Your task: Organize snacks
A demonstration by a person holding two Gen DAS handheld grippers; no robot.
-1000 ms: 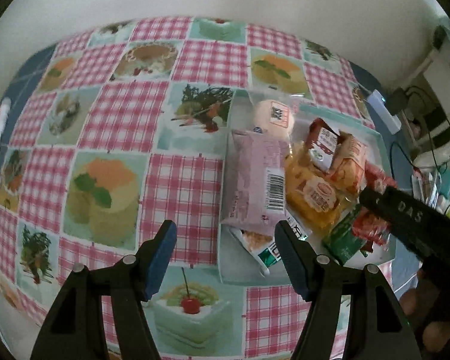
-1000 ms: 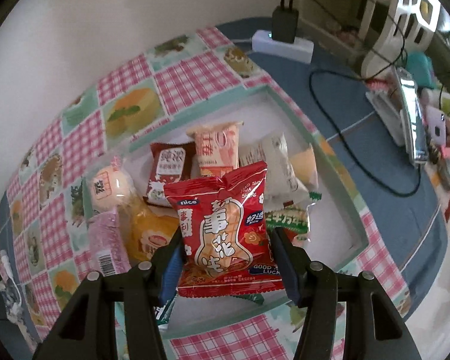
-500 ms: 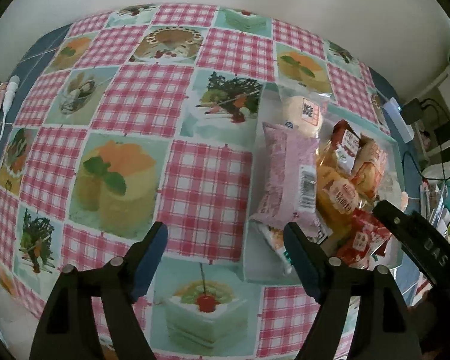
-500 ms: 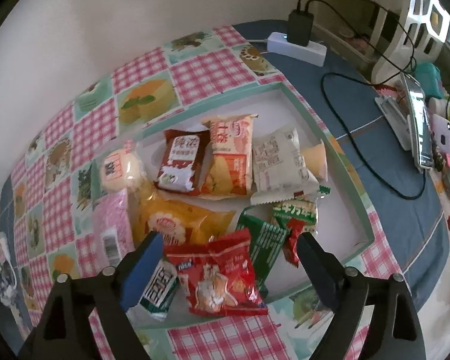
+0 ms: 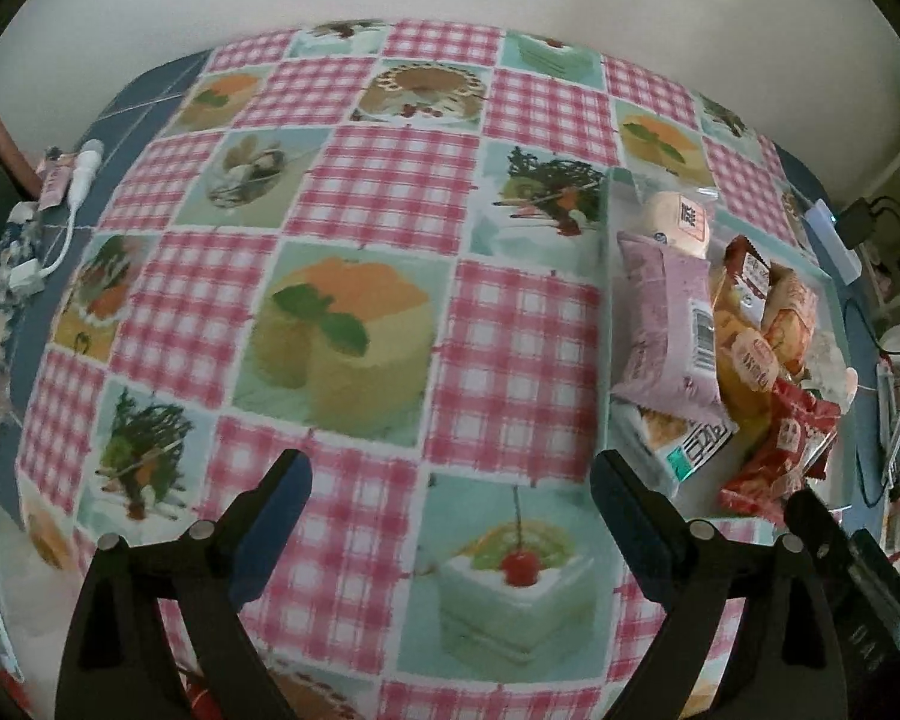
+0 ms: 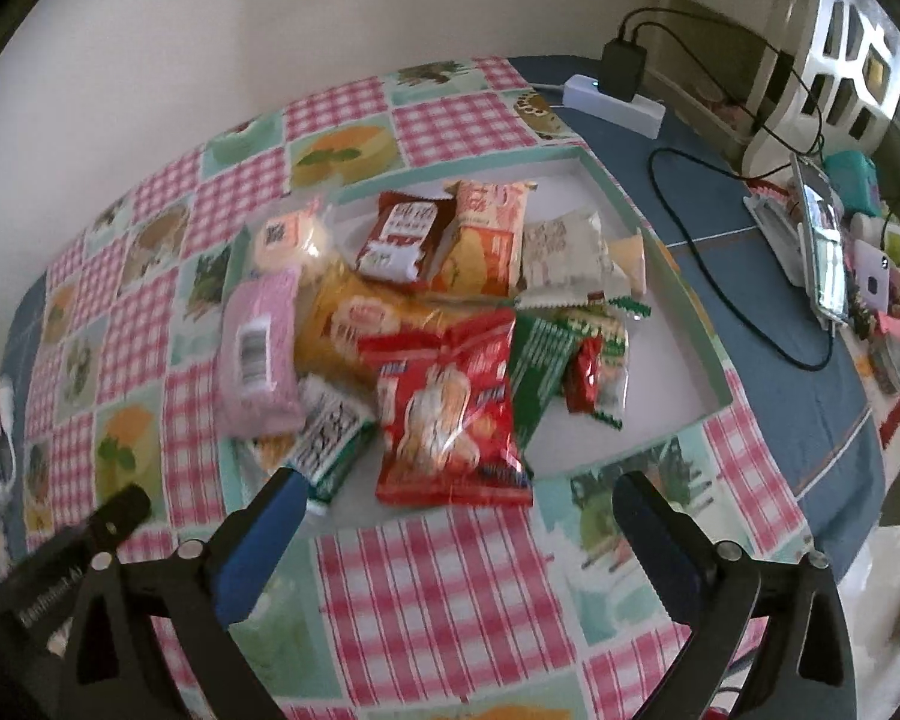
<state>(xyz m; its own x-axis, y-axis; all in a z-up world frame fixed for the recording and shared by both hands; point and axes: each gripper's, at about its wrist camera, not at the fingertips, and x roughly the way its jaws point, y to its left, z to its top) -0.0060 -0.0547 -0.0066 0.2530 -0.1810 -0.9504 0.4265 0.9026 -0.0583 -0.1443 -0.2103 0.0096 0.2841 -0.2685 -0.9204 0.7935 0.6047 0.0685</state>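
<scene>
Covering the surface (image 5: 354, 192) is a checked cloth (image 6: 426, 594) printed with cakes. On it sits a shallow mint-rimmed tray (image 6: 684, 300) heaped with snacks: a pink pack (image 6: 258, 354) on the tray's left edge, a yellow bag (image 6: 354, 324) beside it, a red peanut bag (image 6: 450, 402) lying flat at the near side, green packets (image 6: 546, 360) to its right, brown (image 6: 402, 234) and orange (image 6: 486, 240) packs at the back. The right claw (image 6: 456, 507) hangs above the tray's near rim, its jaws having just been opening, nothing between them. The left claw (image 5: 450, 480) is likewise spread wide over bare cloth, left of the tray, empty.
</scene>
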